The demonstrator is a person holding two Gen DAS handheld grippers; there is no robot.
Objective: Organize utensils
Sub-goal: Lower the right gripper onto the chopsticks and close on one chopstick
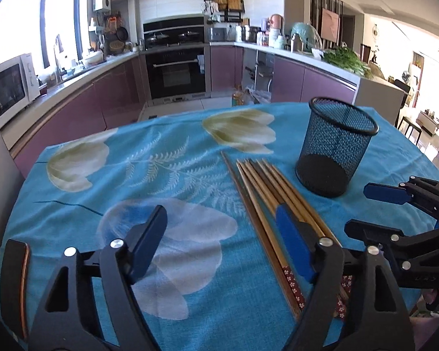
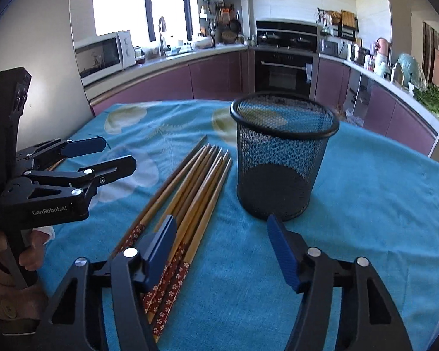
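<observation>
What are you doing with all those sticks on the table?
A person holds a gripper in each hand over a blue flowery tablecloth. The chopsticks lie in a bunch beside an empty black mesh cup. The left gripper and right gripper are both open, holding nothing. No chopstick is in the cup yet.

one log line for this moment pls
stage: approach | chopsticks: flat on tablecloth, none held | cup: upright, empty | left gripper: open | right gripper: open
</observation>
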